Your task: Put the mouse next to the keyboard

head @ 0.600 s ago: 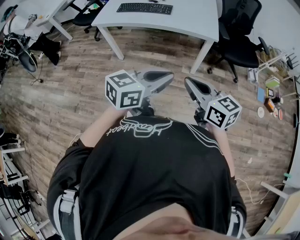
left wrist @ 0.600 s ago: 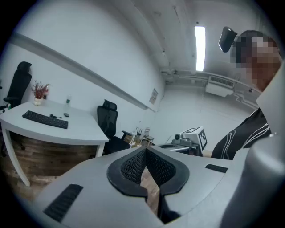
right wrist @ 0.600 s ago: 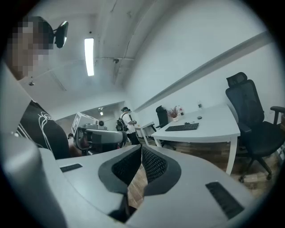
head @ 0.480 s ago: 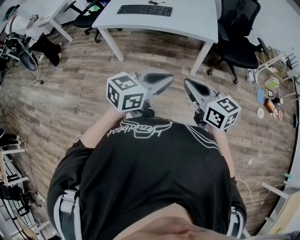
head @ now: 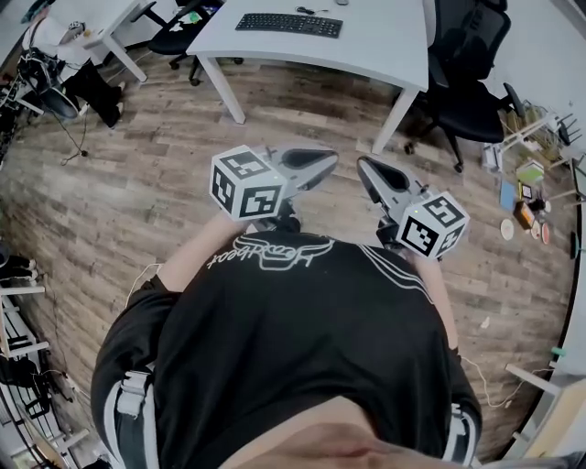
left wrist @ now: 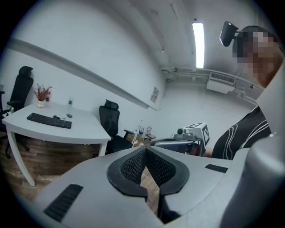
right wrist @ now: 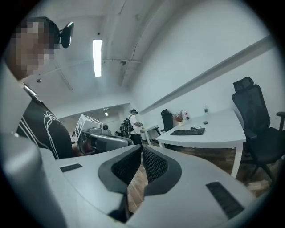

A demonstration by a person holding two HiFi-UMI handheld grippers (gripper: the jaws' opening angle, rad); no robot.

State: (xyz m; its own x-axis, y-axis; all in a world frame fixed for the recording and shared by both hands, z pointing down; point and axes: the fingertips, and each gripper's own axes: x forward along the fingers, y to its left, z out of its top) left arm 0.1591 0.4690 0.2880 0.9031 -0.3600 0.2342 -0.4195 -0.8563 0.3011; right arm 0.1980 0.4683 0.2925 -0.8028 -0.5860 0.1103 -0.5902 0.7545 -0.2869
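Approach pending: grey left gripper (head: pixel 331 160) and grey right gripper (head: pixel 364 167), jaws pressed together on nothing, should advance toward twelve o'clock, one opening before the small dark mouse (left wrist: pixel 69 116), lying at one o'clock of the black keyboard (head: pixel 288 25) on the white desk (head: pixel 385 46).

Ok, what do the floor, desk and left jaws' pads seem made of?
Floor: matte brown planks with grain and seams; wood or laminate.
Desk: smooth white top, probably laminate; legs unclear.
Pads: black, fine gridded texture, likely rubber.
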